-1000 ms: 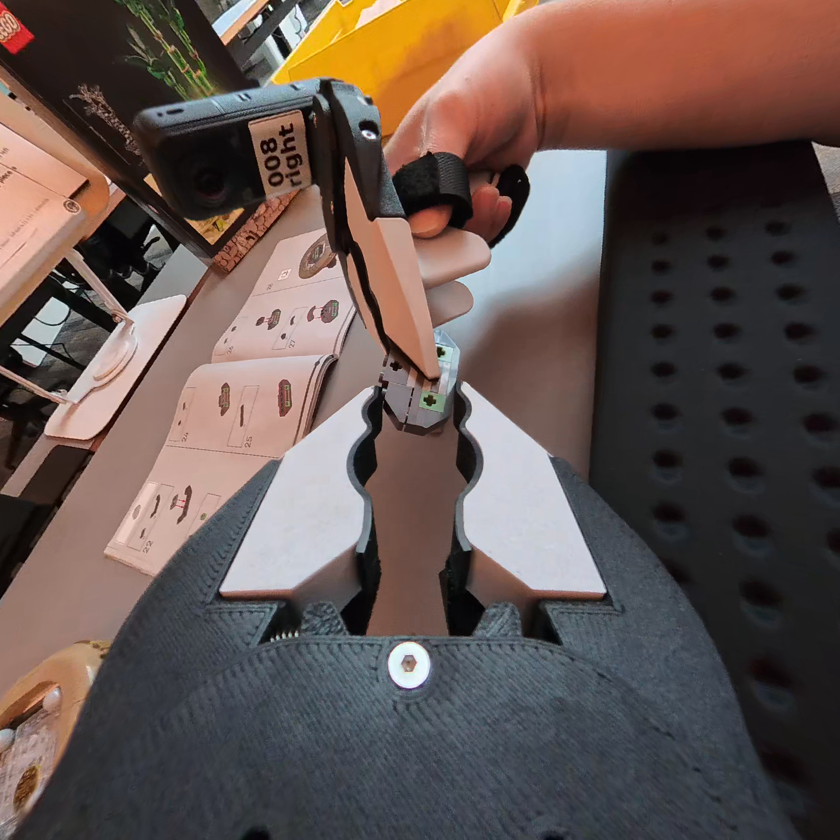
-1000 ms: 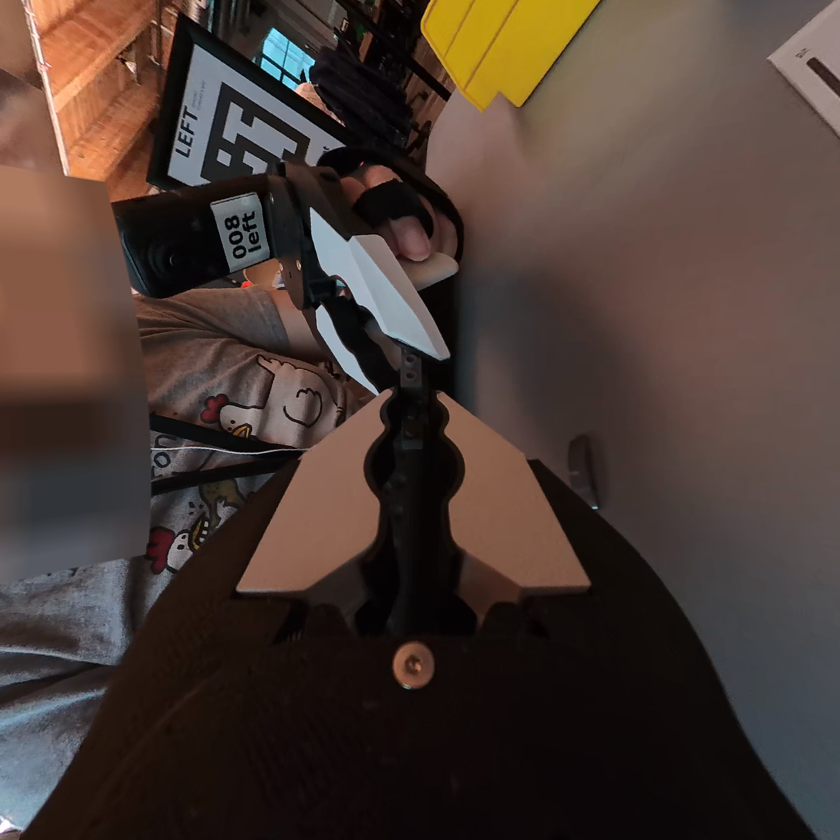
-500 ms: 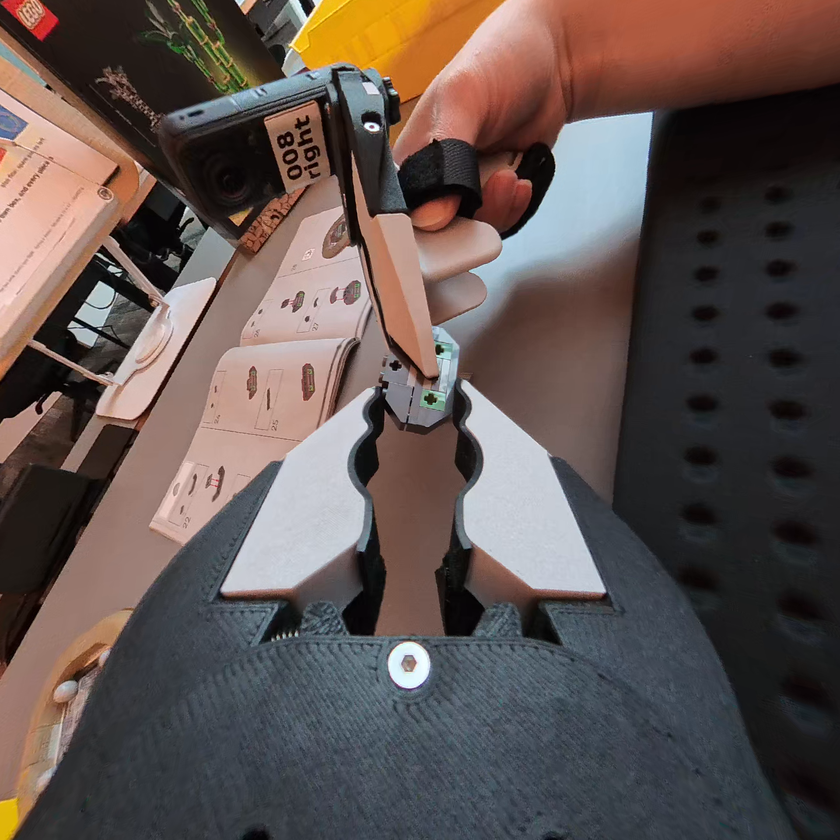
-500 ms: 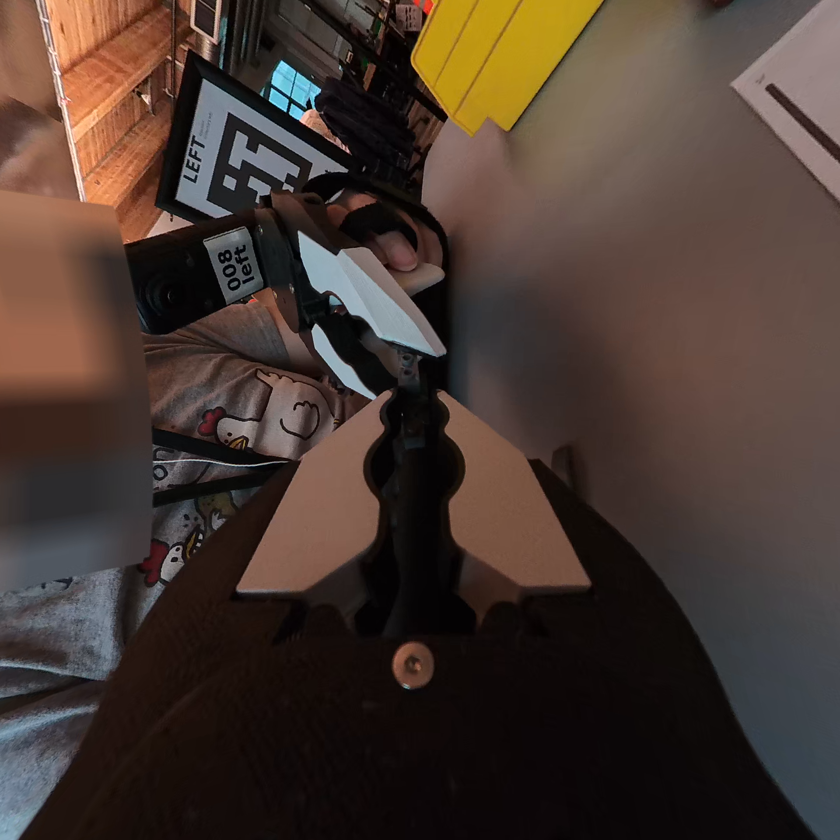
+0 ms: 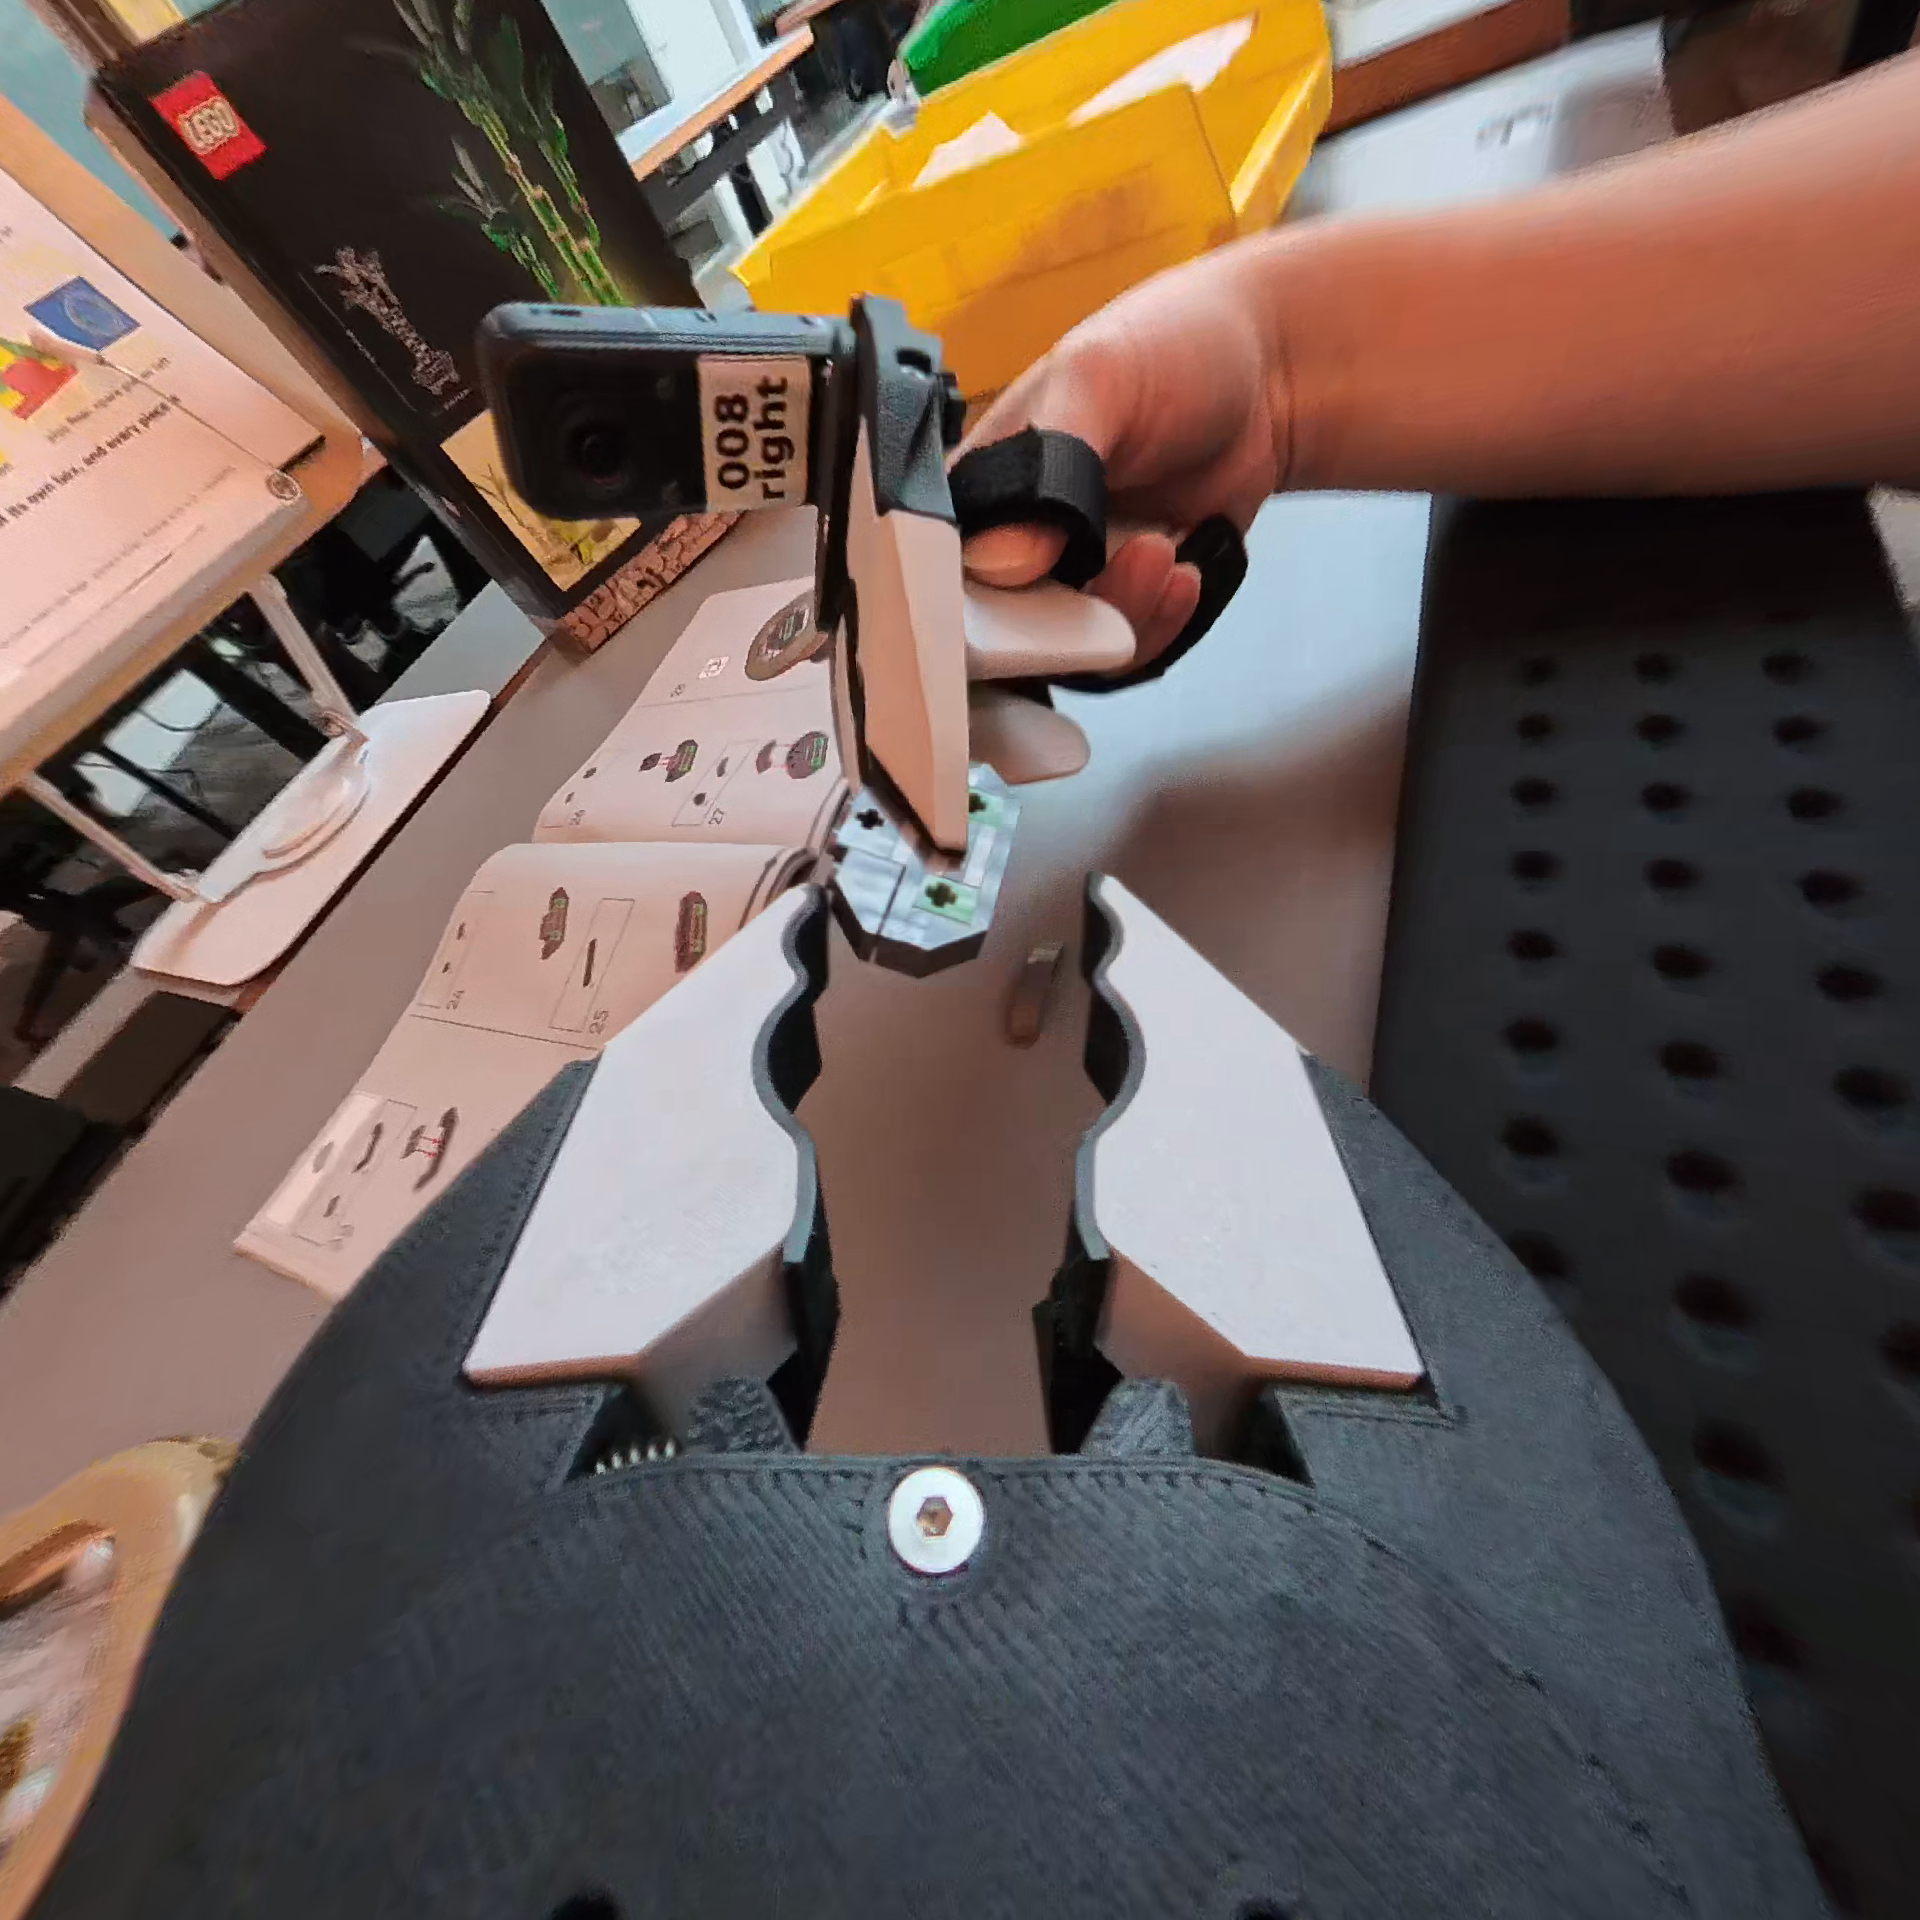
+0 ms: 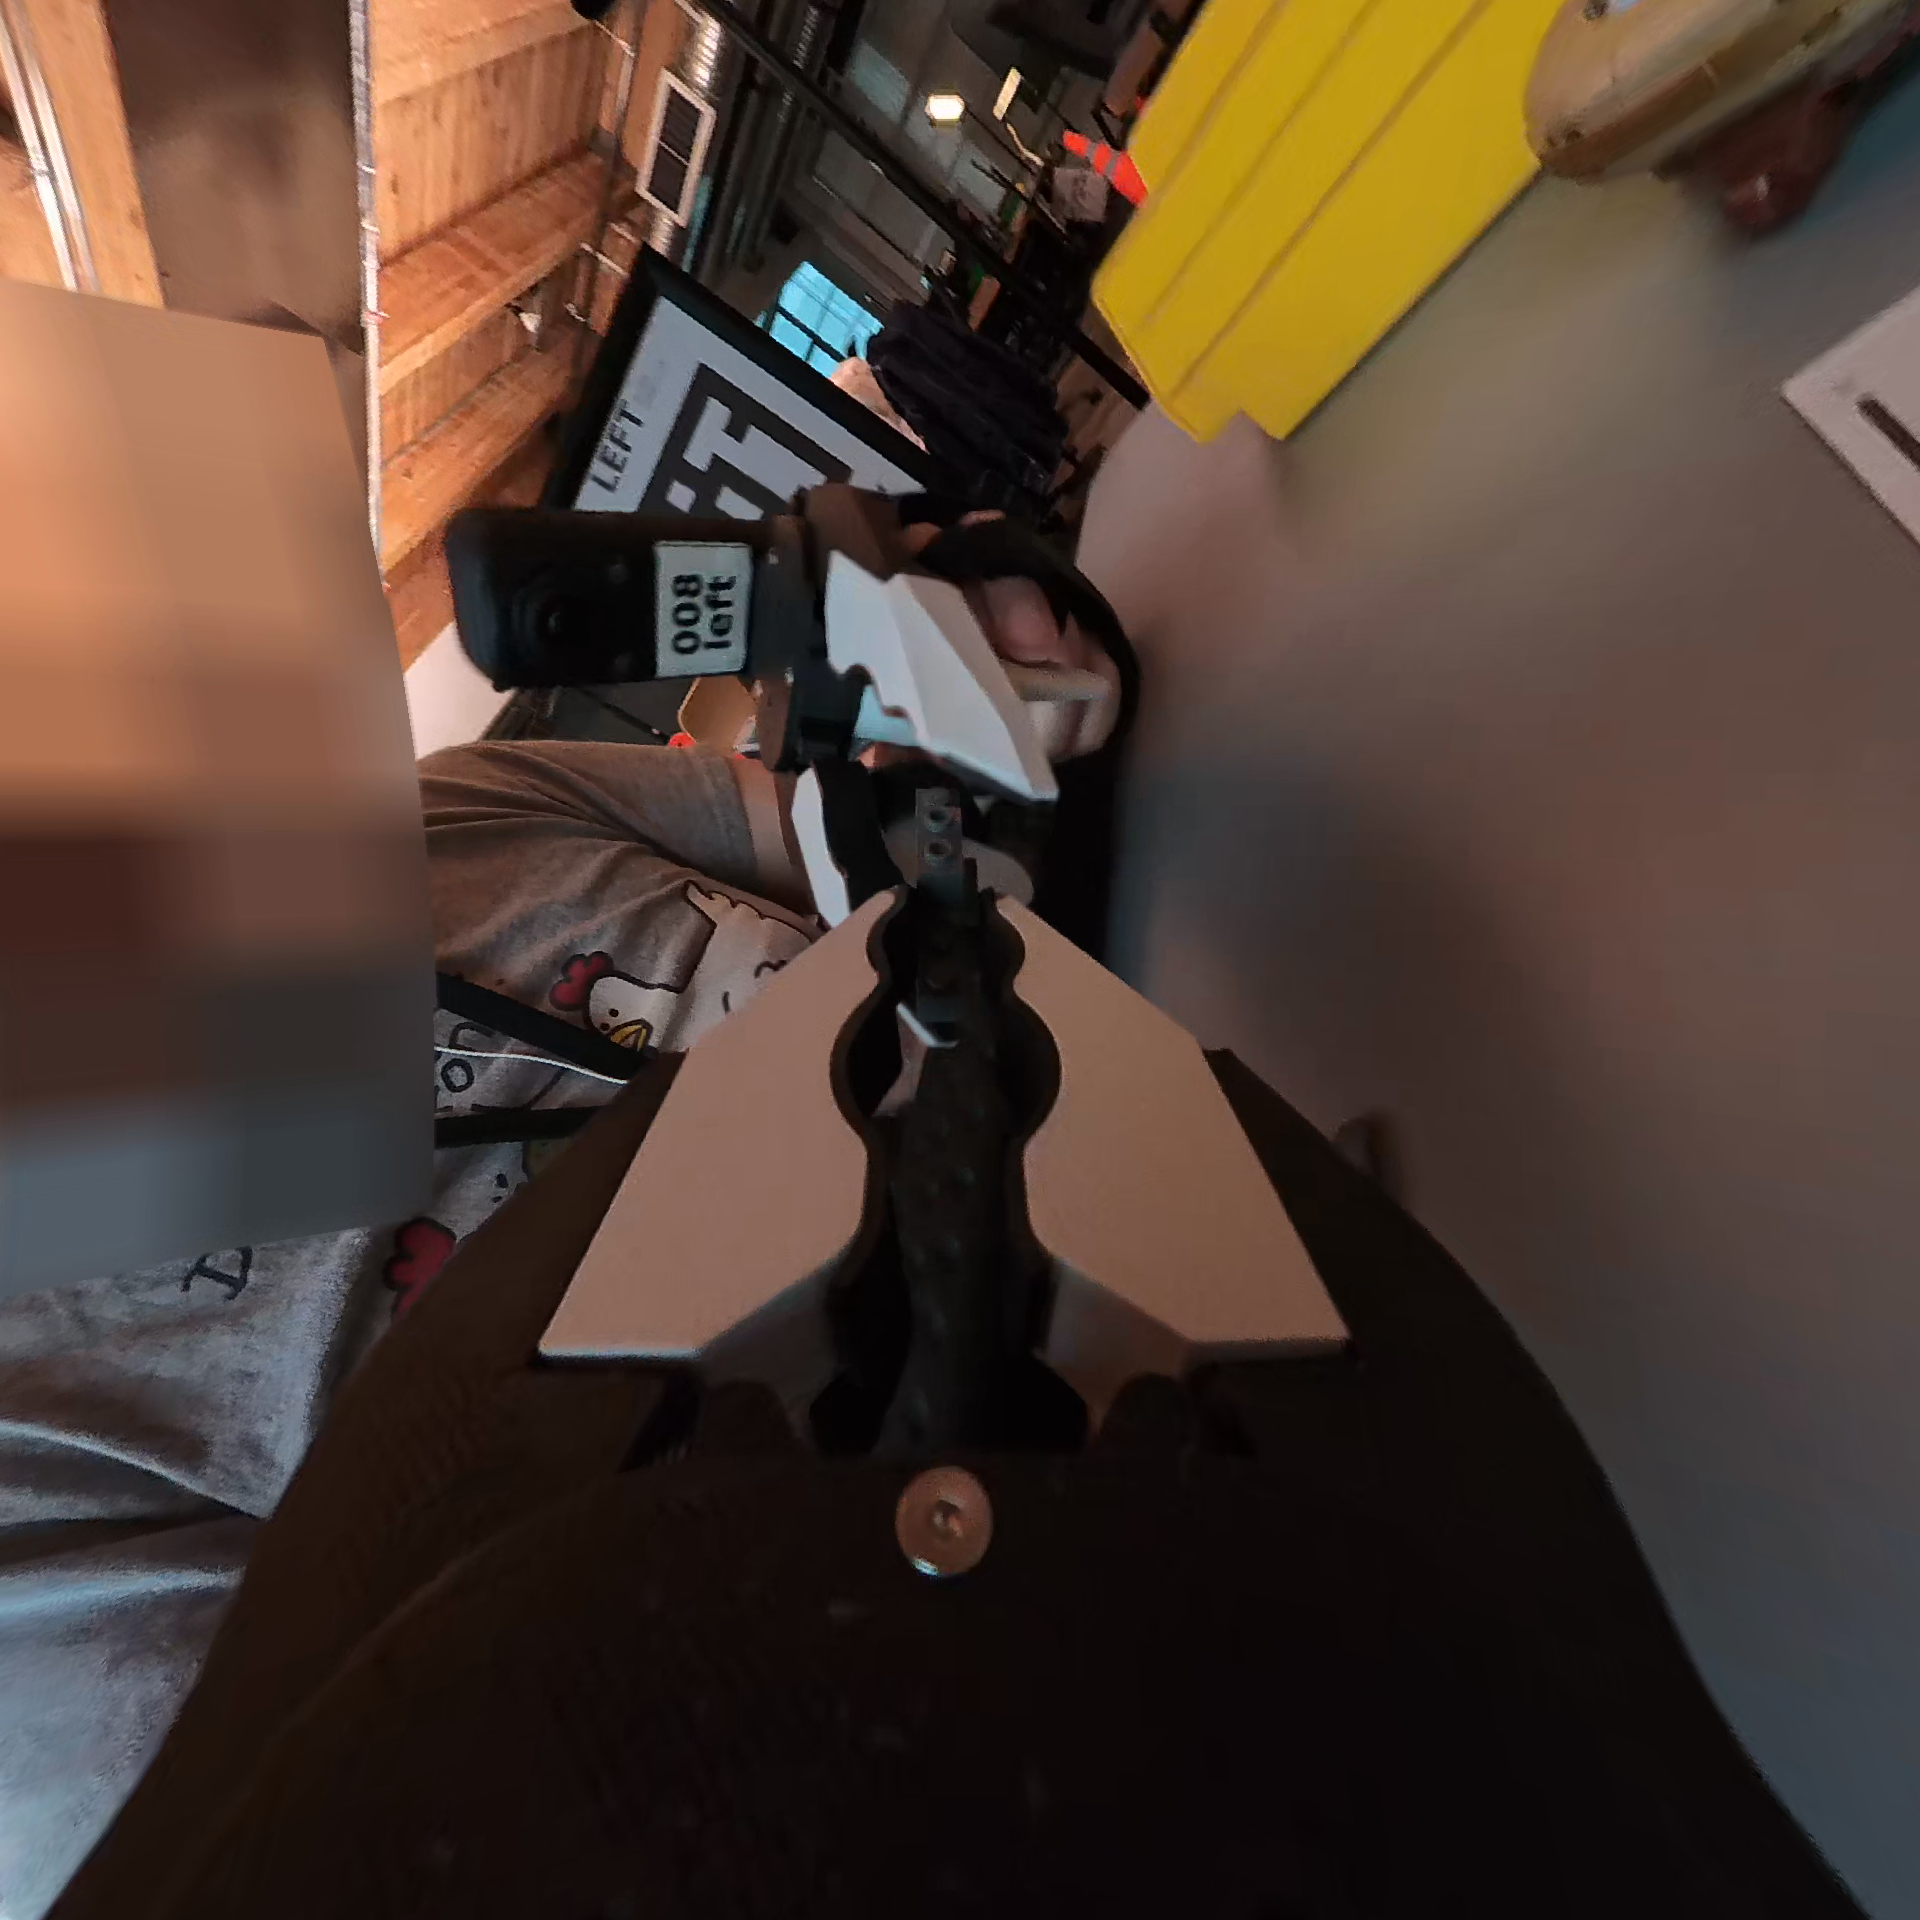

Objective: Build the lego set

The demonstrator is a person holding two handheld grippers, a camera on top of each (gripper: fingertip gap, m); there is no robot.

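A small grey Lego sub-assembly (image 5: pixel 920 883), an octagonal plate with pale green cross-holed pieces set into it, is held in the air above the grey table (image 5: pixel 1247 810). It is pinched near its top edge by the right gripper (image 5: pixel 914 800), whose two fingers are closed on it from above. In the right wrist view the same plate is seen edge-on as a thin dark strip (image 6: pixel 940 904) between the closed fingertips.

The left gripper (image 5: pixel 951 904) is spread wide and holds nothing; its left fingertip sits just beside the assembly's lower corner, with the right fingertip well apart.

One loose grey piece (image 5: pixel 1029 987) lies on the table between the open fingers, not yet fitted. The instruction booklet (image 5: pixel 582 935) lies open just beyond, and the set's dark box (image 5: pixel 416 260) stands behind it, with a yellow bin (image 5: pixel 1039 208) farther off.

The build is judged to be at an early stage: only this small flat module is seen assembled, nothing resembling the finished model is in view, and most steps are presumably left.
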